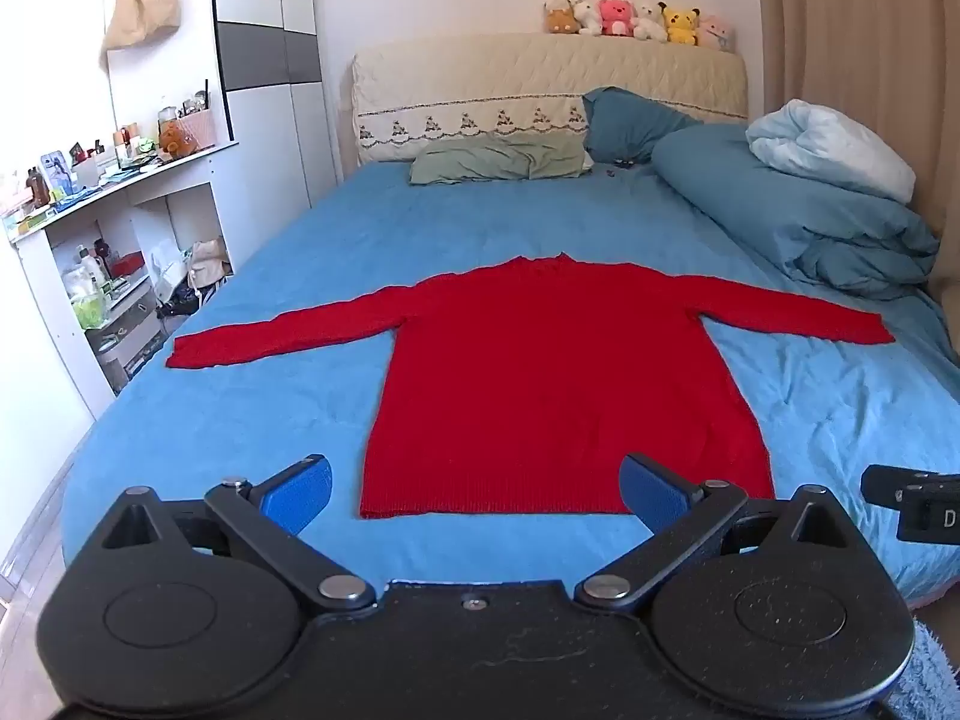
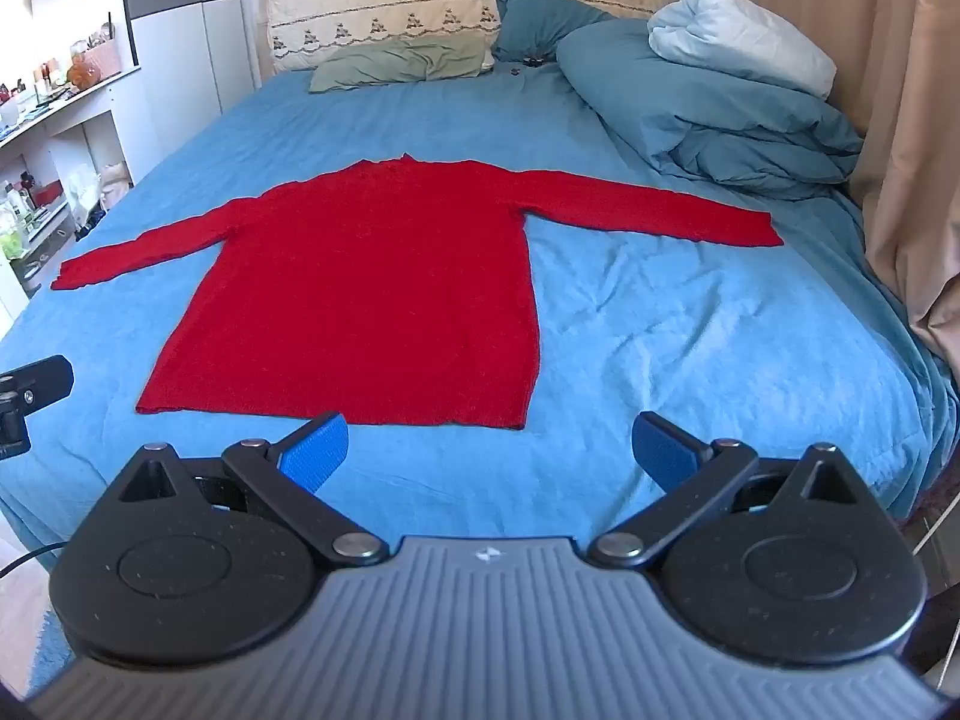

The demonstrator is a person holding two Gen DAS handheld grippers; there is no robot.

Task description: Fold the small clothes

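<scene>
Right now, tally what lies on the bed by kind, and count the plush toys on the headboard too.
Red sweater: 1
Green pillow: 1
Dark blue pillow: 1
Blue duvet: 1
Pale blue blanket: 1
Plush toys: 6, from the brown-and-white one to the pale pink one
Total: 11

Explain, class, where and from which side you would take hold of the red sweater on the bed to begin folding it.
Probably grip the red sweater at a sleeve cuff, coming in from the outer side. It lies flat with both sleeves spread wide, so a cuff is a free edge that can be swung across the body. Both grippers are open and empty.
</scene>
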